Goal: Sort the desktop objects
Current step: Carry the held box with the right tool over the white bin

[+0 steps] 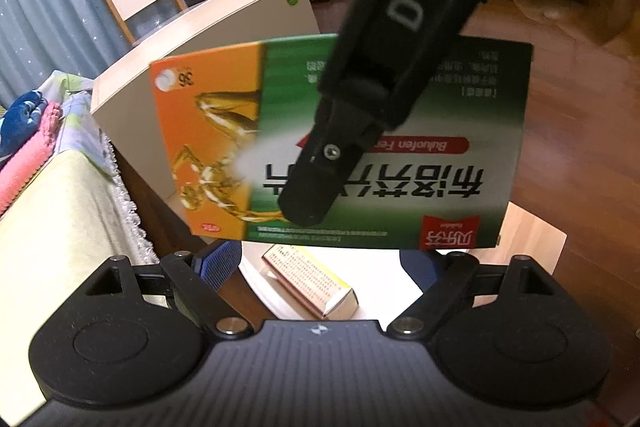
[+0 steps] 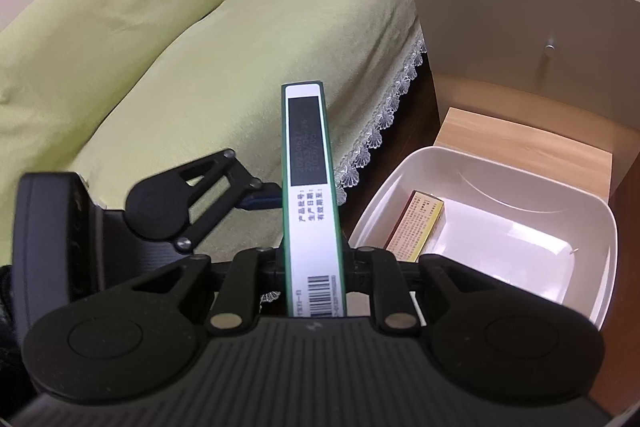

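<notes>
The right tool (image 2: 314,267) is clenched on the green-and-orange medicine carton (image 2: 310,187), which stands edge-up straight ahead of it, held in the air. The white plastic basin (image 2: 592,227) lies ahead and to its right, with a small yellow medicine box (image 2: 416,223) already inside. The left tool (image 1: 320,259) stands released, its blue pads apart below the carton's broad face (image 1: 460,147). The carton looks light and thin-walled, likely to crush under a hard squeeze; gripping across the narrow faces near one end seems soundest.
</notes>
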`<action>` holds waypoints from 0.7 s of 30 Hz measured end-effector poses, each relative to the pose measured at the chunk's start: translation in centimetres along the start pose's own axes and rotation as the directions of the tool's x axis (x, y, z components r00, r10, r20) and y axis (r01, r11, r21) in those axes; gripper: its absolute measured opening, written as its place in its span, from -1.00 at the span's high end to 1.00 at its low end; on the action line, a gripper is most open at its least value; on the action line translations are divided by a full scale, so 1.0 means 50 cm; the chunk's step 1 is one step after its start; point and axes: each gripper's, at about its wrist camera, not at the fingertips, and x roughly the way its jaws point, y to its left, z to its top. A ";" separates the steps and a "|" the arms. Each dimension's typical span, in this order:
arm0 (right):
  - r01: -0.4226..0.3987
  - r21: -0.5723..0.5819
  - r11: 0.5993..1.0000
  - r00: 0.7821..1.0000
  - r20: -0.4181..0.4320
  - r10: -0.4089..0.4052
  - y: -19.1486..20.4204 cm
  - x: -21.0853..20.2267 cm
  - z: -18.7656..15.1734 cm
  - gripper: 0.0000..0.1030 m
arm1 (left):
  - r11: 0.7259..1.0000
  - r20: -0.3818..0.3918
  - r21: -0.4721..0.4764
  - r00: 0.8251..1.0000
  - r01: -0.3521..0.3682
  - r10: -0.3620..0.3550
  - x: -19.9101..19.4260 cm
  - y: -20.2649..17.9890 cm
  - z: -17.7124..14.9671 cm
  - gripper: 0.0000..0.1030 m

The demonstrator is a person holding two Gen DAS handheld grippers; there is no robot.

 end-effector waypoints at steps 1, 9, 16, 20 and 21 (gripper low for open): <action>0.001 0.006 1.000 1.000 -0.001 -0.001 -0.005 0.002 0.001 0.70 | 1.000 0.006 0.002 1.000 0.001 -0.001 0.007 0.002 0.001 -0.71; -0.023 0.067 0.997 0.999 -0.032 0.025 -0.047 0.031 -0.003 0.70 | 0.999 0.047 0.038 0.999 -0.004 0.002 0.042 0.005 -0.020 -0.71; -0.009 0.075 0.997 0.998 -0.065 0.014 -0.054 0.075 -0.007 0.70 | 0.998 0.004 0.065 1.000 -0.014 0.014 0.062 0.006 -0.039 -0.71; -0.004 0.098 0.995 0.997 -0.070 0.011 -0.060 0.087 -0.014 0.70 | 0.995 -0.018 0.092 0.999 -0.027 0.029 0.075 0.002 -0.041 -0.71; -0.005 0.108 0.994 0.997 -0.070 0.013 -0.063 0.089 -0.017 0.70 | 0.995 -0.021 0.100 0.999 -0.032 0.034 0.078 0.001 -0.042 -0.71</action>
